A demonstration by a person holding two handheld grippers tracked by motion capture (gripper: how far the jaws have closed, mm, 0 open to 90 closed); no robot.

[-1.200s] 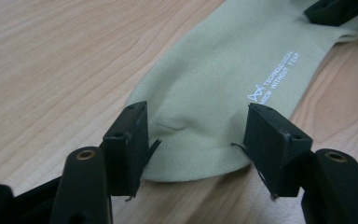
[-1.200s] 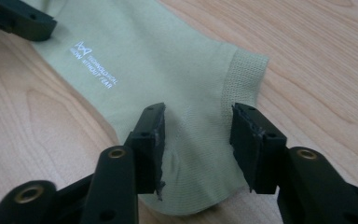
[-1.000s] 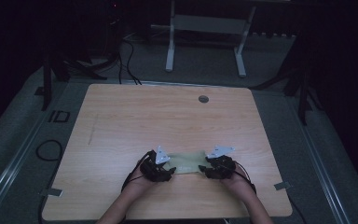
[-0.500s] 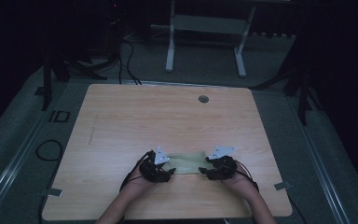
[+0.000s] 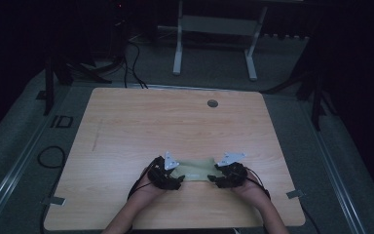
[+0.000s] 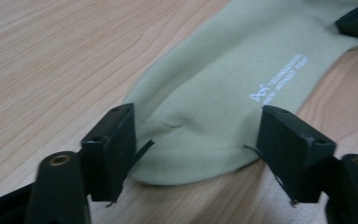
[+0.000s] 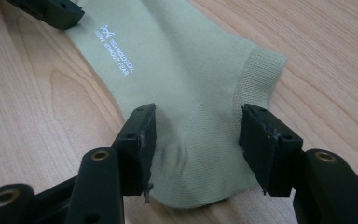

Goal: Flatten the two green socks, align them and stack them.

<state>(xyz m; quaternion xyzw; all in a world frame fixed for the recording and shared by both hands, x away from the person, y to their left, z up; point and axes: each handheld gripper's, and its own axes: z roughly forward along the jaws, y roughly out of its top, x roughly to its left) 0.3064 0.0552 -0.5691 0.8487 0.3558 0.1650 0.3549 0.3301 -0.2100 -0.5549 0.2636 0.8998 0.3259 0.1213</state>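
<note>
Nothing moved — sock (image 5: pixel 193 169) between tongs, table (image 5: pixel 175 126) around.

The pale green sock (image 7: pixel 186 79) carries small white print beside a small white logo; in the right gripper view the two lines seem to read "TECHNOLOGICAL" and "RUN WITHOUT FEAR", though the letters are tiny. In the left gripper view the same print (image 6: pixel 279 84) is blurred and unreadable.

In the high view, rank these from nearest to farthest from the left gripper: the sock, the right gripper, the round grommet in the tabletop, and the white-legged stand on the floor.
Measured from the left gripper:
1. Sock, flat on the table right beside it, running toward the right.
2. Right gripper, at the sock's other end.
3. Grommet, near the table's far edge.
4. White-legged stand, on the floor beyond the table.
</note>
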